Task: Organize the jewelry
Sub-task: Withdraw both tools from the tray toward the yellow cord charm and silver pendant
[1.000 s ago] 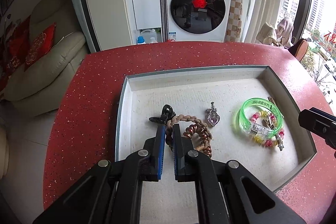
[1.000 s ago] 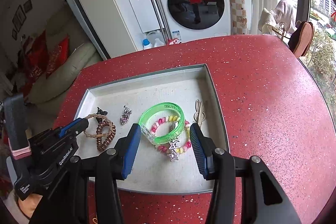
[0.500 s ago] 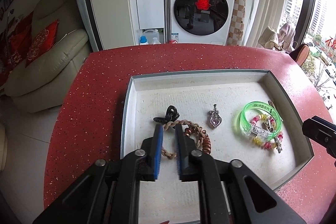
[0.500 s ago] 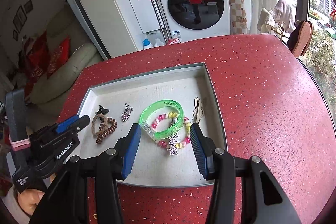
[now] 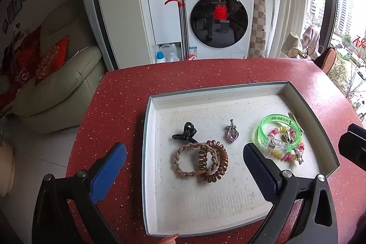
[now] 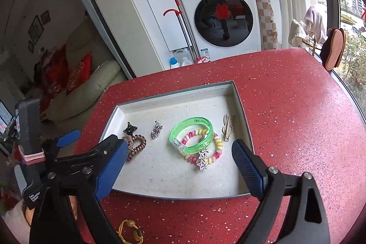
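Landmark: tray [image 5: 146, 152], a shallow grey-rimmed one with a white liner, sat on the red speckled table [image 5: 119, 106]. Left gripper [image 5: 183, 166] hung over the tray's near-left part, jaws spread wide and just been opening, nothing pinched; the braided hair tie [image 5: 183, 161] and copper coil tie [image 5: 217, 164] lay loose on the liner between its fingers, overlapping each other. Black claw clip [image 5: 186, 134] touched the braided tie on its far side. Toward tray centre: heart pendant [image 5: 232, 135], lying alone. Right part of the tray: green bangle [image 6: 192, 136] lay over a pink-yellow bead bracelet [image 6: 216, 148] with star charms [image 6: 202, 160] at the near side. Wooden clip [image 6: 228, 127] lay just beside the bangle, near the tray's right wall. Right gripper [image 6: 178, 164] hovered over the tray's near-right part, jaws apart and just been opening, gripping nothing; bangle and bracelet sat ahead between its fingers. Off the tray, near its front-left corner in the right wrist view: a yellow beaded piece [image 6: 130, 230] on the table.
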